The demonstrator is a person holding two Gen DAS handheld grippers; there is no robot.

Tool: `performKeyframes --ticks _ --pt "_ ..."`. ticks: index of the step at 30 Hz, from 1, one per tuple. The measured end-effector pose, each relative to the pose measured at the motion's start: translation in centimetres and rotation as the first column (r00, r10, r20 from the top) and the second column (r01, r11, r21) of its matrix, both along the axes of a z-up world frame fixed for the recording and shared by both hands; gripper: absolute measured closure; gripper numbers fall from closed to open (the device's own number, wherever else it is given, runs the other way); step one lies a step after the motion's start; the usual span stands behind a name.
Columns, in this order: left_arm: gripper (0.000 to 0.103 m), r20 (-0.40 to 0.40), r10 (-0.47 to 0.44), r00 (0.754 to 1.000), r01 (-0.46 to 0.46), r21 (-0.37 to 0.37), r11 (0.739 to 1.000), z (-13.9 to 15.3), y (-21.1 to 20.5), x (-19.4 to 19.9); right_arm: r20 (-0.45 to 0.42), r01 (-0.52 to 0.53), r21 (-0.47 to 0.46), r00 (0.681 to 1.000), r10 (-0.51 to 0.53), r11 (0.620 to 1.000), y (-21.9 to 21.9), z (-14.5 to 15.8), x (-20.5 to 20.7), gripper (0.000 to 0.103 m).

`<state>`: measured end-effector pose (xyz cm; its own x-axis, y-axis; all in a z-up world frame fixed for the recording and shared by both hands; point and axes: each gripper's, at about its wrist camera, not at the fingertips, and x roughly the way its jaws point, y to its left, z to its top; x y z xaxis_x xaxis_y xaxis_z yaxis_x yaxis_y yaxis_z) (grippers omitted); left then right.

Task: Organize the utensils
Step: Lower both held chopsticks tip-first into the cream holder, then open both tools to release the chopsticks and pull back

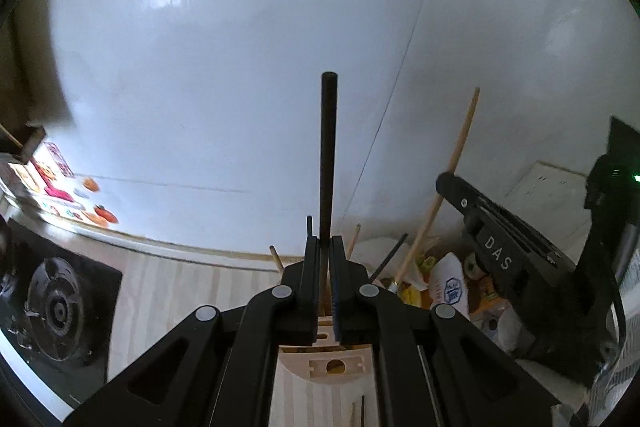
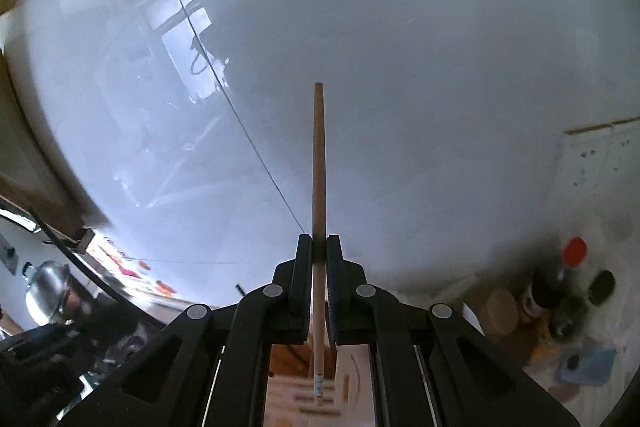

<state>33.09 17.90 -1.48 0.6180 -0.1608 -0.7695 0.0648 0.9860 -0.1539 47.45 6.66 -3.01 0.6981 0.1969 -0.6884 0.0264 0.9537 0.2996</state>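
Note:
In the left wrist view my left gripper [image 1: 325, 247] is shut on a black chopstick [image 1: 328, 147] that stands upright, above a pale wooden utensil holder [image 1: 328, 367] with slots. Several other chopsticks [image 1: 460, 163] stick up from the holder behind it. The right gripper's body [image 1: 520, 259] shows at the right, holding a wooden stick. In the right wrist view my right gripper [image 2: 319, 247] is shut on a light wooden chopstick [image 2: 319, 167], upright, its lower end over the blurred wooden holder [image 2: 320, 387].
A glossy white wall [image 1: 240, 67] is close ahead. A gas stove burner [image 1: 56, 307] sits at the left on the counter. Snack packets [image 1: 452, 287] lie at the right. Bottles and jars [image 2: 560, 287] stand at the right; a metal pot [image 2: 48, 287] at the left.

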Motion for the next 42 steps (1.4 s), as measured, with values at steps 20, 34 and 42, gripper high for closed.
performKeyframes --ticks 20,34,42 --pt "0.028 -0.056 0.069 0.996 -0.072 -0.048 0.996 -0.5 2.2 -0.7 -0.116 -0.104 -0.001 0.988 0.103 0.995 0.5 -4.7 1.1 0.067" --pt "0.000 -0.057 0.130 0.990 -0.124 0.094 0.988 -6.5 0.6 -9.9 -0.186 0.085 -0.062 0.978 -0.095 0.994 -7.3 -4.4 -12.1 0.035" --pt "0.000 -0.192 0.101 0.976 -0.070 0.159 0.985 -13.2 -2.7 -12.4 -0.284 0.121 -0.115 0.947 -0.150 0.986 -9.6 -8.9 -17.1 0.026"
